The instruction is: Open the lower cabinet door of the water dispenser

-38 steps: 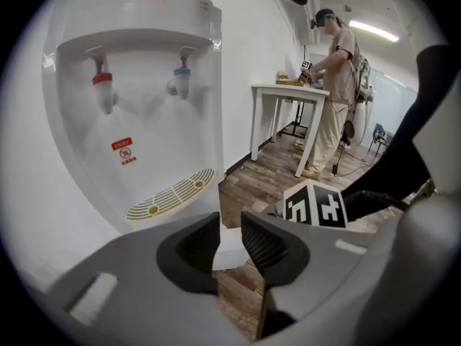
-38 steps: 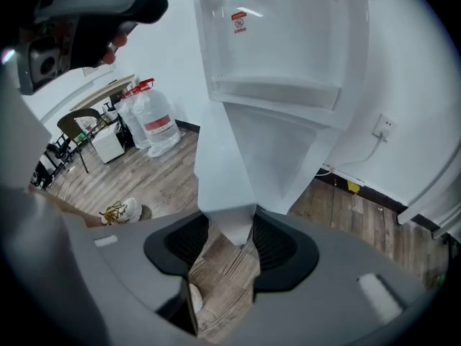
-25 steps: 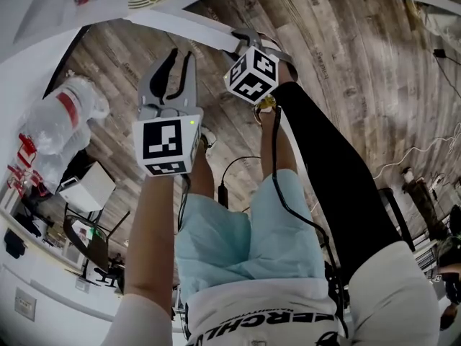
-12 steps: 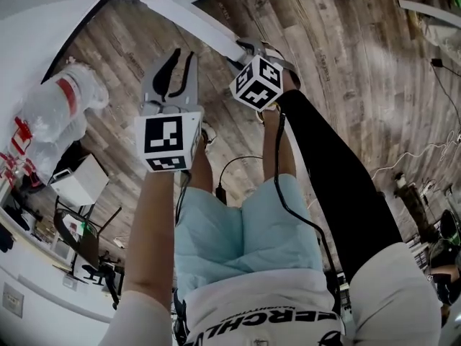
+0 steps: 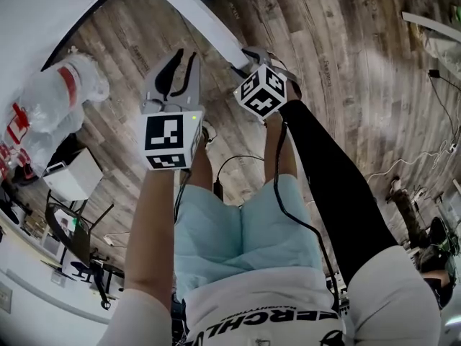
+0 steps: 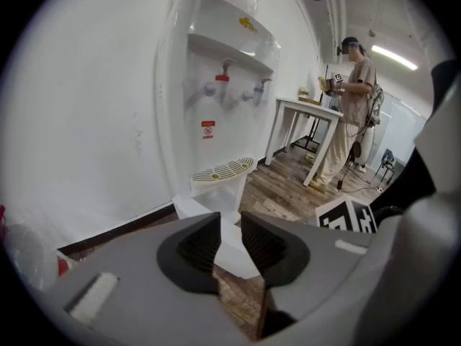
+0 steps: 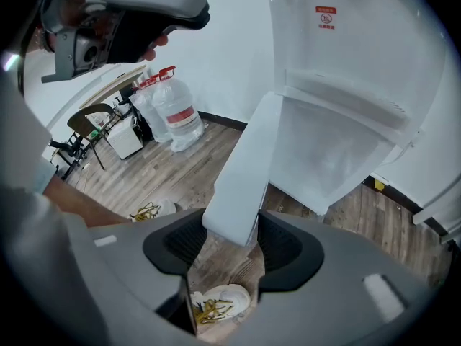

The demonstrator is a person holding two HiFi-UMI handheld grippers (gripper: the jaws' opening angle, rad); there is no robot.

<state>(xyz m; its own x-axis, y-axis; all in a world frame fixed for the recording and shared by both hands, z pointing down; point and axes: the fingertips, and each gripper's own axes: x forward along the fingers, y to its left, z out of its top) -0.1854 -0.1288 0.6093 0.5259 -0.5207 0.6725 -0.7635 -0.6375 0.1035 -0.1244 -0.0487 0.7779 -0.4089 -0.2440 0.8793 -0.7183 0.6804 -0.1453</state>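
Note:
The white water dispenser (image 6: 216, 99) (image 7: 346, 85) stands against the wall. Its lower cabinet door (image 7: 241, 171) (image 5: 209, 24) is swung out, baring the white inside of the cabinet (image 7: 324, 150). My right gripper (image 7: 223, 247) (image 5: 252, 55) is shut on the door's free edge, which sits between both pads. To the left of it my left gripper (image 6: 230, 244) (image 5: 180, 67) hovers with a narrow gap between its jaws and nothing in them. The door (image 6: 230, 254) shows beyond that gap, apart from the pads.
Large water bottles (image 5: 61, 99) (image 7: 173, 107) lie on the wood floor to the left, near a chair (image 7: 94, 121). Another person (image 6: 353, 107) stands by a white table (image 6: 306, 110) to the right of the dispenser. A shoe (image 7: 216, 301) is under the right gripper. A black cable (image 5: 238, 161) lies on the floor.
The right gripper has drawn a little right and nearer with the door edge, and the door has swung further out. The left gripper has barely shifted.

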